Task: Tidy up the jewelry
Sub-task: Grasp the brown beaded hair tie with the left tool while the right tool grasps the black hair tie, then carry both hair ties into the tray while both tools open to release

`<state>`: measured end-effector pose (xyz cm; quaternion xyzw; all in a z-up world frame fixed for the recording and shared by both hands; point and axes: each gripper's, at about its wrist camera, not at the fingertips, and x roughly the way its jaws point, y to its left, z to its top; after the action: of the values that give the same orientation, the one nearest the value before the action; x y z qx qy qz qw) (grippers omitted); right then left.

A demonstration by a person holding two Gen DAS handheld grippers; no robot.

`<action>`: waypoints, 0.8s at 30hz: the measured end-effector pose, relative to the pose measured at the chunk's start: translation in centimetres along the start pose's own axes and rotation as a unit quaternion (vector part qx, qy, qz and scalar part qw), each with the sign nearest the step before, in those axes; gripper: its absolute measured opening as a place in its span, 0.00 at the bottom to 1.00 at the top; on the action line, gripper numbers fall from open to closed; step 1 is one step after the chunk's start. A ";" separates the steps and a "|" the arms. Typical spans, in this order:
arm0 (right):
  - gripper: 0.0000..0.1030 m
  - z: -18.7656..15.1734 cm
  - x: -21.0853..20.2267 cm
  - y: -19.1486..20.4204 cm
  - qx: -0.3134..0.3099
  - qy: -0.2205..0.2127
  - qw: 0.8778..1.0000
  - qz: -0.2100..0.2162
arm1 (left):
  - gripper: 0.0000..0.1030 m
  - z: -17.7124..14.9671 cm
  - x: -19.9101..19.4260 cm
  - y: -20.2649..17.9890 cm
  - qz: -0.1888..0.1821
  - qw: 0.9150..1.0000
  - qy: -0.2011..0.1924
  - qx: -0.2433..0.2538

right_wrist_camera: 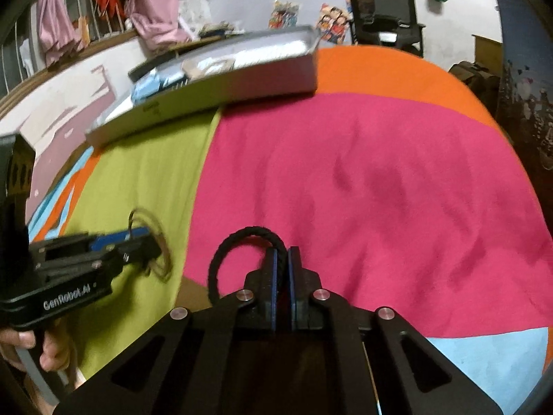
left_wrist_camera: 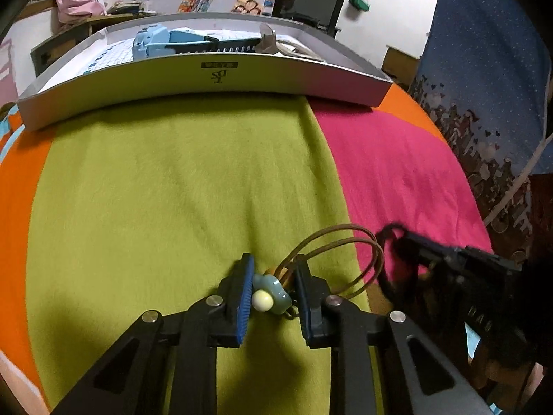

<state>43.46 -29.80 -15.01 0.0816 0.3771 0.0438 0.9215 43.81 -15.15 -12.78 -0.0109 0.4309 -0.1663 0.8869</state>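
The left tool point(left_wrist_camera: 273, 297) stands narrowly parted around a glossy pale-blue flower charm point(left_wrist_camera: 273, 294) with a round cream bead at its centre. The charm sits between the ribbed blue pads point(left_wrist_camera: 246, 299), touching the left one; whether the right pad presses it I cannot tell. Thin brown cord loops point(left_wrist_camera: 345, 256) arc from the charm over the lime part of the blanket point(left_wrist_camera: 155, 190), a soft fleece in lime, pink and orange blocks. The right tool point(right_wrist_camera: 281, 273) is pinched closed on a black braided cord point(right_wrist_camera: 221, 259), rough and matte, curling in a loop above the pink cloth. A shallow grey cardboard box point(left_wrist_camera: 207, 83) lies at the blanket's far edge.
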 end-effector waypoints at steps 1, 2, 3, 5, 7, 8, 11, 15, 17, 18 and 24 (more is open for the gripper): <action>0.05 0.1 -0.3 -0.2 0.005 -0.007 1.000 -0.001 | 0.21 0.0 -0.3 0.2 0.000 1.000 0.003 -0.002; 0.05 0.3 -0.6 -0.3 0.009 -0.017 1.000 -0.001 | 0.21 0.2 -0.6 0.2 0.001 1.000 0.009 -0.004; 0.05 0.5 -1.1 -0.4 0.010 -0.027 1.000 -0.002 | 0.21 0.4 -0.8 0.1 0.003 1.000 0.012 -0.005; 0.05 0.9 -2.0 -0.4 0.008 -0.046 0.999 -0.007 | 0.21 0.9 -1.6 0.0 0.005 1.000 0.017 -0.003; 0.05 1.4 -3.1 -0.4 0.007 -0.067 0.998 -0.006 | 0.21 1.6 -2.4 0.0 0.006 1.000 0.017 0.000; 0.05 1.8 -3.6 -0.3 0.003 -0.082 0.997 -0.007 | 0.21 2.1 -3.1 0.0 0.005 1.000 0.012 0.005; 0.05 4.1 -4.7 0.1 -0.007 -0.128 0.992 -0.014 | 0.21 3.8 -4.5 0.3 0.009 1.000 -0.001 0.013; 0.05 8.4 -5.6 0.4 -0.008 -0.195 0.981 -0.012 | 0.21 7.2 -5.9 1.0 0.015 0.999 -0.035 0.005; 0.05 10.3 -4.7 0.8 -0.009 -0.210 0.978 -0.010 | 0.21 9.3 -5.9 1.5 0.030 0.998 -0.056 -0.003; 0.05 10.8 -4.5 1.0 -0.014 -0.215 0.976 -0.012 | 0.21 10.2 -5.7 1.8 0.035 0.997 -0.063 -0.009; 0.05 13.0 -1.2 1.0 -0.014 -0.208 0.978 -0.025 | 0.21 13.5 -3.3 3.8 0.049 0.995 -0.079 -0.046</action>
<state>51.69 -30.49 -4.86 0.0662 0.1779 0.0081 0.9818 53.37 -12.18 -2.38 -0.0437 0.3664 -0.1012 0.9239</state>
